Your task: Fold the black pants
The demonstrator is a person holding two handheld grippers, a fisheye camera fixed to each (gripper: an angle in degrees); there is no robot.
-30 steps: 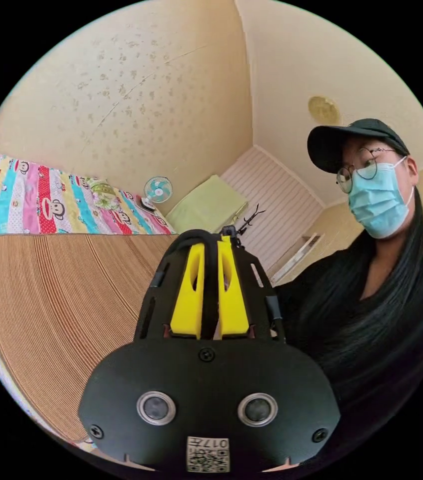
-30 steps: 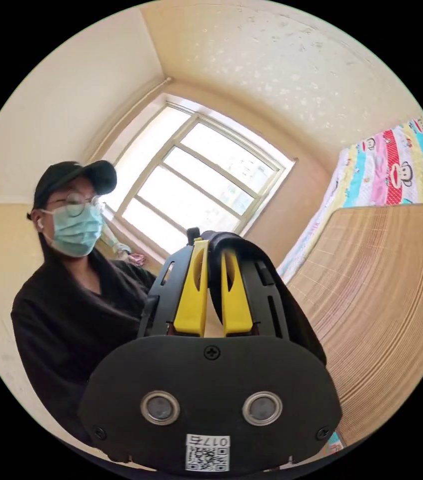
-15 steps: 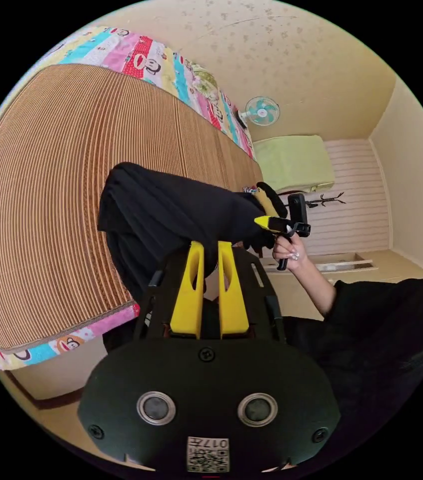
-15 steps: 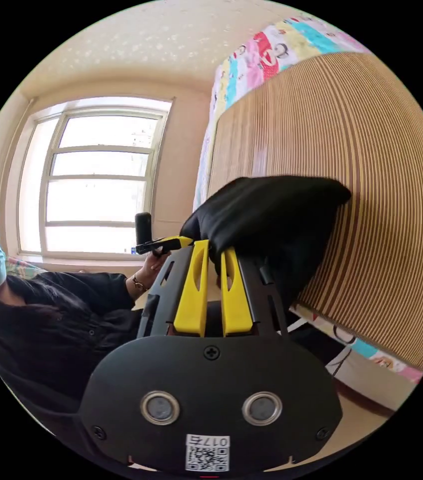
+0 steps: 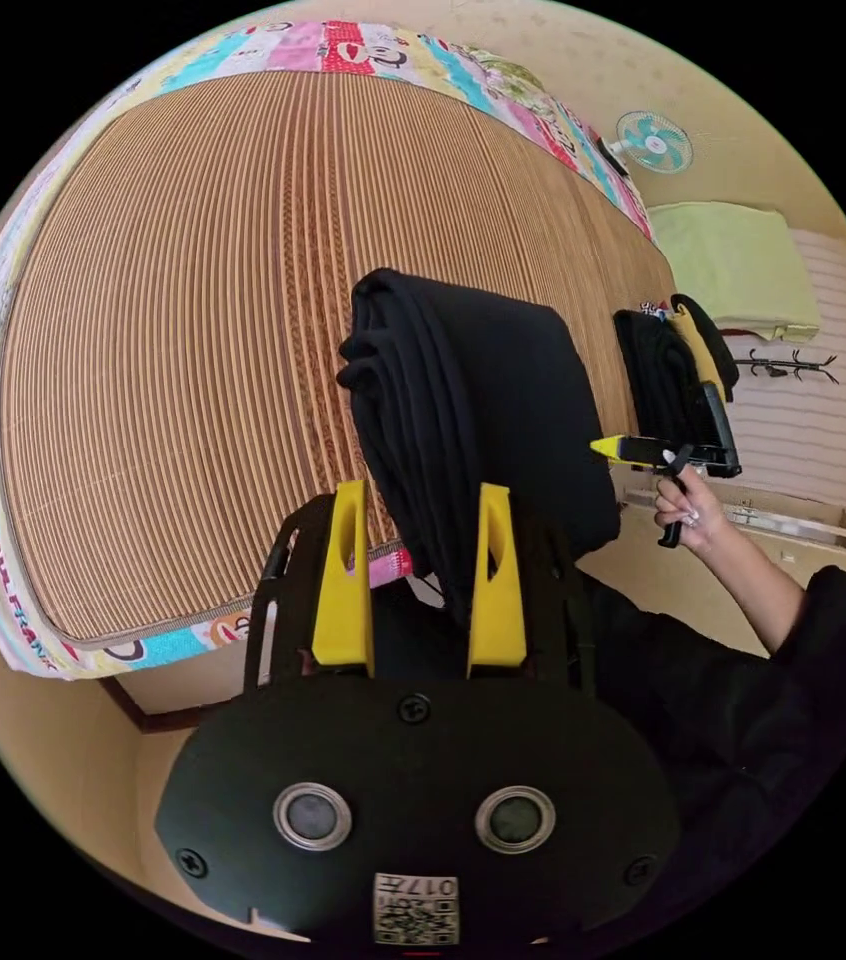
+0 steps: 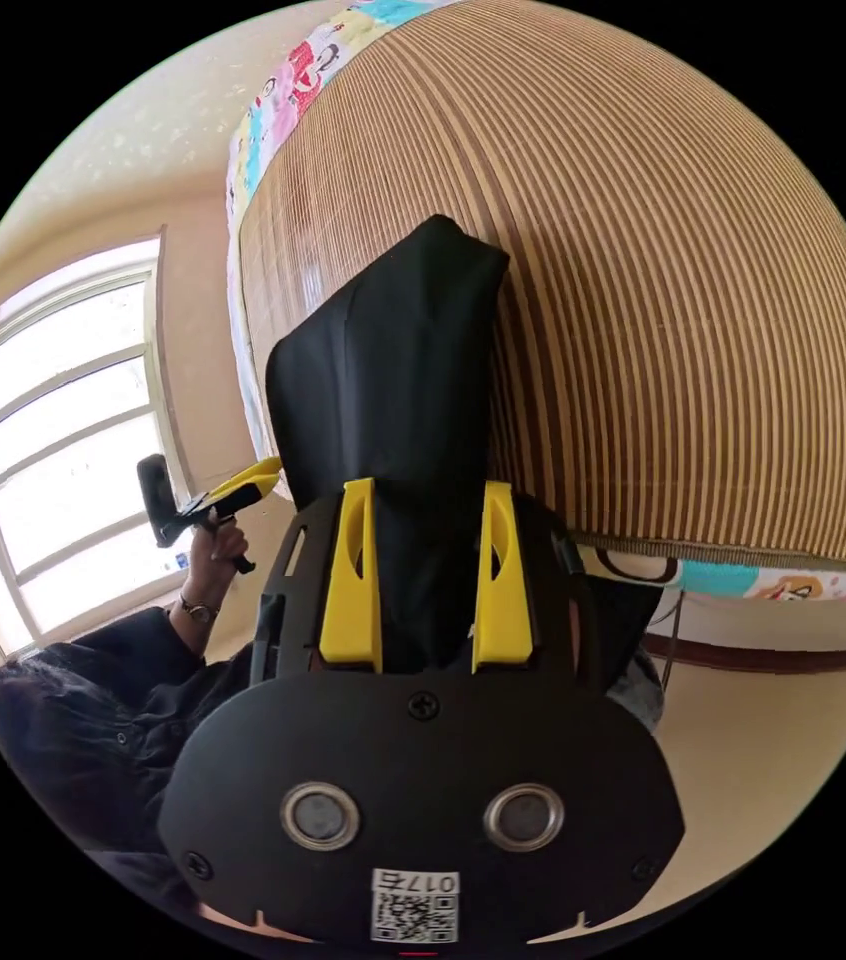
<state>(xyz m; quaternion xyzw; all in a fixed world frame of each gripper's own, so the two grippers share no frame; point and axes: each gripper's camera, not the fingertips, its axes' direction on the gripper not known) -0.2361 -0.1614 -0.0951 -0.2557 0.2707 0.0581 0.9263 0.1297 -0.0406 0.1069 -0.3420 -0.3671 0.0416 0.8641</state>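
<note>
Pants (image 5: 463,420) (black, folded) between parted left claw (image 5: 419,575) jaws, right claw (image 6: 426,575) likewise.

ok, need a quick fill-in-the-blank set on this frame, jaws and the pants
1. The left gripper has its jaws ____ around the black pants.
2. The fabric between the right gripper jaws is ____ in colour.
3. The striped mat covers the ____.

Missing words: open; black; bed

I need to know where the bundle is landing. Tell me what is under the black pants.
The black pants lie across the striped woven mat, overhanging its near edge. The left gripper and right gripper straddle them, jaws apart. The mat directly beneath is covered.
</note>
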